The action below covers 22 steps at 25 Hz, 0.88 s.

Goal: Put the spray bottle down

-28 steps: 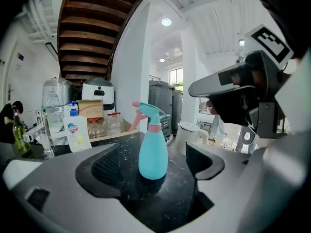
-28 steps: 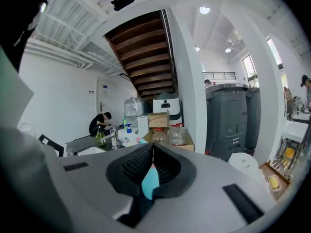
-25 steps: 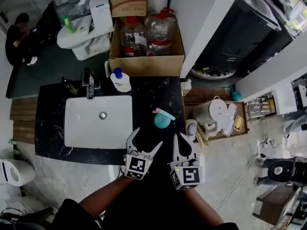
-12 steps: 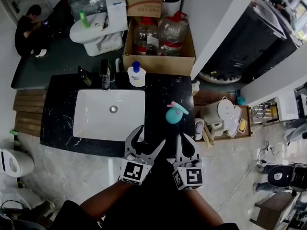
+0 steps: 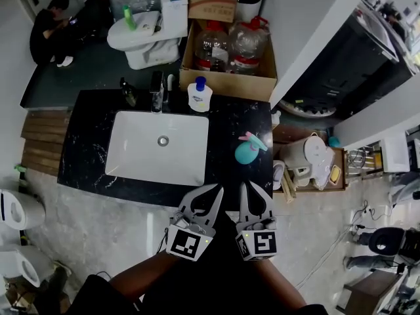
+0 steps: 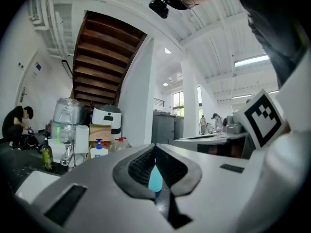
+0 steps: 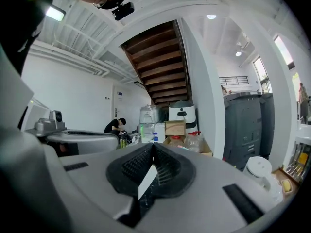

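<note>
The teal spray bottle point(image 5: 248, 151) with a pink trigger stands upright on the black counter point(image 5: 226, 169), to the right of the sink. No gripper touches it. My left gripper point(image 5: 216, 190) hangs just off the counter's front edge, below and left of the bottle, shut and empty. My right gripper point(image 5: 253, 189) is beside it, directly in front of the bottle, also shut on nothing. In the left gripper view, the closed left gripper point(image 6: 155, 145) leaves a slit through which a sliver of the teal bottle point(image 6: 155, 178) shows. In the right gripper view, the right gripper point(image 7: 153, 144) has its tips together.
A white sink point(image 5: 157, 146) with a faucet point(image 5: 156, 84) fills the counter's left half. A soap pump bottle point(image 5: 199, 96) stands at the back. Behind are a cardboard box point(image 5: 226, 84) of water jugs and a toilet point(image 5: 147, 35). A kettle point(image 5: 298, 153) sits right. A person point(image 5: 52, 21) crouches far left.
Both grippers have drawn back from the counter toward me. The left jaws, wide open before, are now closed. The spray bottle stays in place on the counter.
</note>
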Each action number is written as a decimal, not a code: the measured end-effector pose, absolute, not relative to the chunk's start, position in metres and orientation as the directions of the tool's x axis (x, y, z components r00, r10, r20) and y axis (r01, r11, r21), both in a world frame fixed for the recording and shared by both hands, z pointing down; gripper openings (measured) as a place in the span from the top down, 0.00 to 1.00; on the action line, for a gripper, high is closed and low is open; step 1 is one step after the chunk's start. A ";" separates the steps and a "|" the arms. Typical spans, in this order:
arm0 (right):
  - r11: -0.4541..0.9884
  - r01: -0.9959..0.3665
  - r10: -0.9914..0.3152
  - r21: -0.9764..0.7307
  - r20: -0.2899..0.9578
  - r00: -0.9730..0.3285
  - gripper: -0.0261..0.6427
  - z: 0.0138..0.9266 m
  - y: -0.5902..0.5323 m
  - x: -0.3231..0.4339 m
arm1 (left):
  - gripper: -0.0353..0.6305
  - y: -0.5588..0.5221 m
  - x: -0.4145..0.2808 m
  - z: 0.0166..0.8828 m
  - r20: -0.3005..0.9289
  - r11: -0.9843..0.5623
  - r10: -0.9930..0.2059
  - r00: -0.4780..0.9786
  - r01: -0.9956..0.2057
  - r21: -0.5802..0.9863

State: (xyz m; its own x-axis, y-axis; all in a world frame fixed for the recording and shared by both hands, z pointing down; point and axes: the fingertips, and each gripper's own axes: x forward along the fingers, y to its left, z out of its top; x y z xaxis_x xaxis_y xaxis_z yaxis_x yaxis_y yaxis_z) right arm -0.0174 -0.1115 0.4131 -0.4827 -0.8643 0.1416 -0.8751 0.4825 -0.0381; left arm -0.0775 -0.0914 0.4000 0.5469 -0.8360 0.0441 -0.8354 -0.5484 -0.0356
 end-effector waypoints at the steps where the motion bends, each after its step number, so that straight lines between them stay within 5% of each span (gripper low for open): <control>1: 0.482 -0.875 -0.864 -0.047 0.142 -0.483 0.94 0.413 -0.110 -0.018 | 0.93 -0.089 -0.076 0.400 0.046 -0.552 -0.834 0.550 -0.833 -0.030; 22: 0.419 -0.908 -0.897 -0.025 0.144 -0.418 0.94 0.409 -0.099 0.004 | 0.93 -0.084 -0.065 0.394 0.026 -0.526 -0.850 0.526 -0.851 0.007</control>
State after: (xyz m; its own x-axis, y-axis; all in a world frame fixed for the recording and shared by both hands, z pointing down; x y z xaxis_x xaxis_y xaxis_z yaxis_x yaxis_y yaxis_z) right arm 0.0038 -0.0992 0.4093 -0.4181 -0.8968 0.1445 -0.9076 0.4192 -0.0245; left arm -0.0650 -0.0841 0.3942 0.5259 -0.8502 0.0258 -0.8505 -0.5259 0.0069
